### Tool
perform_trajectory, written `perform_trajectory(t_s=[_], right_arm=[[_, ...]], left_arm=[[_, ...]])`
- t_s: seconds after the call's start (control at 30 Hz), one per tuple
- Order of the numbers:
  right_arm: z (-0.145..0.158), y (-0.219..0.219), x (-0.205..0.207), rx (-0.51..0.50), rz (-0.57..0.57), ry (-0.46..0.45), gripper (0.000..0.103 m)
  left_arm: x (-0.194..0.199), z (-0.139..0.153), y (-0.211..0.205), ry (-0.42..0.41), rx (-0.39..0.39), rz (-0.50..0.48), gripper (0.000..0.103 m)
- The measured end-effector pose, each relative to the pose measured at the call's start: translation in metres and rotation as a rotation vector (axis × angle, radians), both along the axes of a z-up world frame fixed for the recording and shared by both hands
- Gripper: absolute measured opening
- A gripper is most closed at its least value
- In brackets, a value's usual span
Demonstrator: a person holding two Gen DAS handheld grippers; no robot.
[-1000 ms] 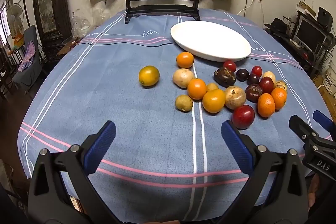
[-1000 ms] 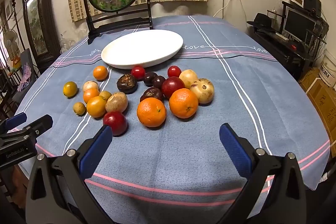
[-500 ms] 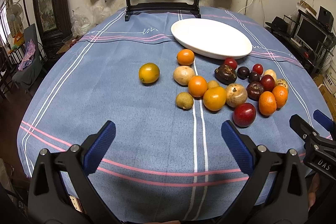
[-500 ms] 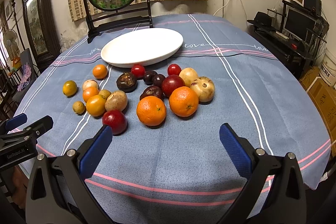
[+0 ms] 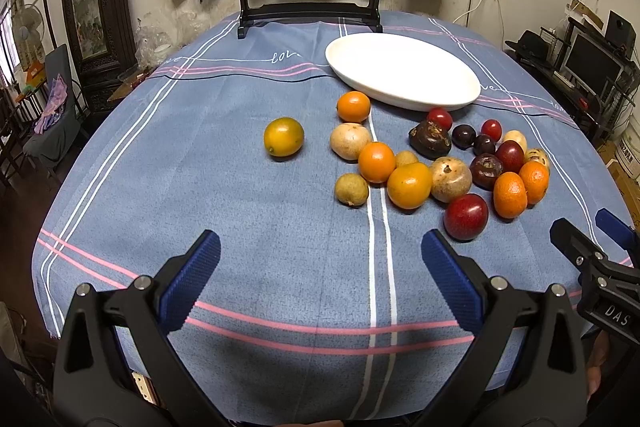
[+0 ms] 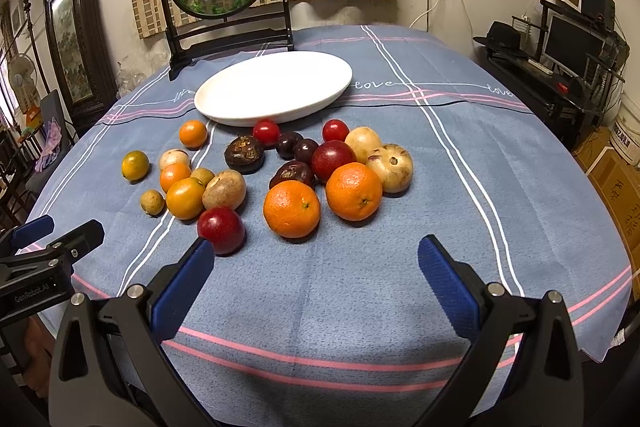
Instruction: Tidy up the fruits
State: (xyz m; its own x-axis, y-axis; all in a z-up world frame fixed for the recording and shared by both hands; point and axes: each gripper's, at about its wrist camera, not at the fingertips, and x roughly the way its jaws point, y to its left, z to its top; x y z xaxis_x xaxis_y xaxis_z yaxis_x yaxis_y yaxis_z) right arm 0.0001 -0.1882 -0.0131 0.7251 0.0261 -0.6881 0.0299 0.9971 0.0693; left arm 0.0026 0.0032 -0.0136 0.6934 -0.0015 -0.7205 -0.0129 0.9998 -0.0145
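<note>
left gripper [image 5: 320, 267]: held wide open, nothing gripped, above the table's near edge.
right gripper [image 6: 316, 271]: held wide open, nothing gripped, near edge, just short of the red plum [image 6: 221, 230].
fruits [image 6: 292, 209]: clustered mid-table on the blue tablecloth [image 6: 460, 187].
white plate [image 6: 274, 87]: set behind the fruits, toward the far edge.

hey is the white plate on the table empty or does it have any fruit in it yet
Empty. The white plate shows only bare white surface in both views; all the fruit, such as the nearest orange, lies on the tablecloth in front of it.
</note>
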Motion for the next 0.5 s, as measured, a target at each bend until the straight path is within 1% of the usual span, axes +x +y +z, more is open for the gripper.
perform_trajectory(t_s=[0.5], right_arm=[[-0.0012,0.0009,0.0002,0.002,0.003,0.003,0.102]], left_arm=[[0.0003,-0.0009,-0.0018,0.008,0.002,-0.001,0.101]])
